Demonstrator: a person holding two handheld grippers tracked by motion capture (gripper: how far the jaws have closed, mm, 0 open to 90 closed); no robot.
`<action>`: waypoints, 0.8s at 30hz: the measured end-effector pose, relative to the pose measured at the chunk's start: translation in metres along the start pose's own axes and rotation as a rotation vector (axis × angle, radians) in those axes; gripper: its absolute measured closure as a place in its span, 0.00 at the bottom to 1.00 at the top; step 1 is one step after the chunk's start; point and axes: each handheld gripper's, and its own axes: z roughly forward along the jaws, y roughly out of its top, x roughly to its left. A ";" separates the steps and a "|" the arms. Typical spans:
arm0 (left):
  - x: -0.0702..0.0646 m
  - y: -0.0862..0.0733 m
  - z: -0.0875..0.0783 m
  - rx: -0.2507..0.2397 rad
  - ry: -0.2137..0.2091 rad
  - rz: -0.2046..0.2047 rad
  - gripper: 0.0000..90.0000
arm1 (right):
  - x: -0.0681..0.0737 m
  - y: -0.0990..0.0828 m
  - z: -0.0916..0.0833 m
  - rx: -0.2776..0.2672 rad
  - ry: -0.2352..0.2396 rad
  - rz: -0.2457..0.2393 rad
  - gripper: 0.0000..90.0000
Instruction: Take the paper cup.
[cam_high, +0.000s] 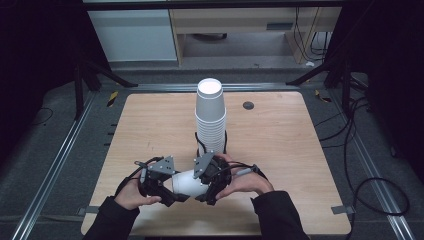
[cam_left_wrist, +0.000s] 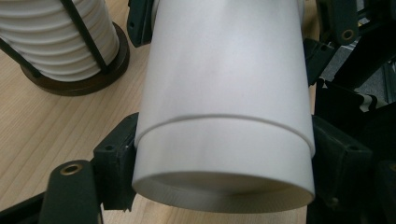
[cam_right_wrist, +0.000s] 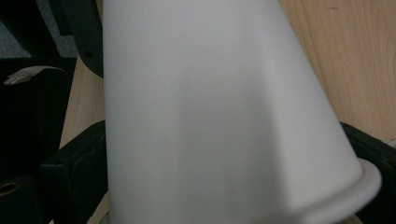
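White paper cups (cam_high: 189, 184), two nested by the look of the seam in left gripper view, lie sideways just above the table (cam_high: 280, 150) near its front edge, w/ the tall cup stack (cam_high: 210, 117) in its wire holder right behind. Left gripper (cam_high: 167, 192) and right gripper (cam_high: 209, 187) each have jaws clamped on opposite ends. Prob very light, thin-walled, smooth & easy to crush, so grip near the stiffer rolled rim, gentle squeeze.

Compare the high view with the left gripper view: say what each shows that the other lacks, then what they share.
High view alone: the person's hands, the full height of the cup stack, the whole table and the floor around it. Left gripper view alone: a seam showing two nested cups, one inside the other, and the open bottom end. Both: the cups clamped between both grippers, and the stack's dark base.
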 end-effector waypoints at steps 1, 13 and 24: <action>0.000 0.000 0.000 0.000 -0.001 0.000 0.25 | 0.000 0.000 0.000 -0.004 0.002 0.003 0.04; 0.001 -0.001 0.000 -0.003 0.009 0.000 0.25 | -0.001 0.000 -0.005 -0.022 -0.013 0.009 0.04; 0.002 -0.002 0.002 0.027 0.024 0.007 0.26 | -0.001 0.000 -0.005 -0.028 -0.018 0.011 0.03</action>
